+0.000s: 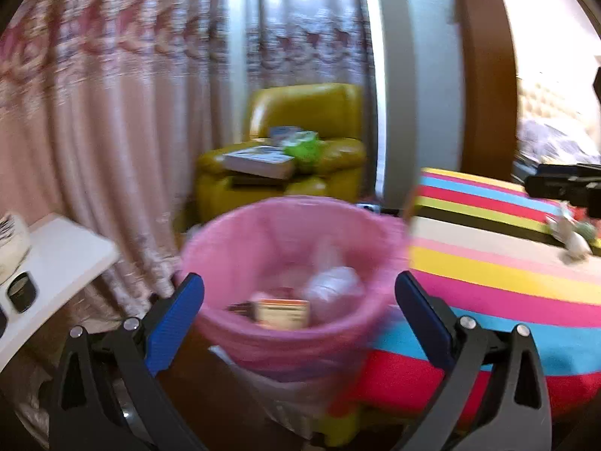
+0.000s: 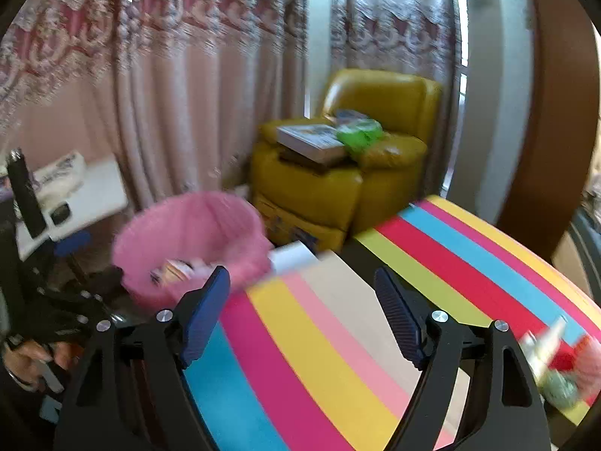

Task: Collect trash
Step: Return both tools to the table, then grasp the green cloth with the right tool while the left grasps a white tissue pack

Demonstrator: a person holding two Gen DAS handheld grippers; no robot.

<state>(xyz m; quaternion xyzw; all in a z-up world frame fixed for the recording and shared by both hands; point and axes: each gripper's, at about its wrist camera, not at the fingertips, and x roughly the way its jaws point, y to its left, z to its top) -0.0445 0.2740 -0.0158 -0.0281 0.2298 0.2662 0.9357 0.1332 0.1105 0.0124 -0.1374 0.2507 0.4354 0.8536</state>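
Note:
A trash bin lined with a pink bag [image 1: 289, 248] stands on the floor beside a table with a striped cloth [image 1: 488, 278]. It holds a clear plastic bottle [image 1: 330, 293] and a small box [image 1: 281, 312]. My left gripper [image 1: 299, 297] is open and empty, just in front of the bin's near rim. My right gripper [image 2: 302, 300] is open and empty over the striped table [image 2: 338, 357], with the bin [image 2: 191, 240] to its left. Crumpled wrappers [image 2: 559, 360] lie on the table at the right; they also show in the left wrist view [image 1: 573, 233].
A yellow armchair [image 1: 296, 158] with books and a green bag stands behind the bin, before pink curtains. A white side table [image 1: 56, 263] with a black cup is at the left. A brown door frame [image 1: 484, 75] rises at the right.

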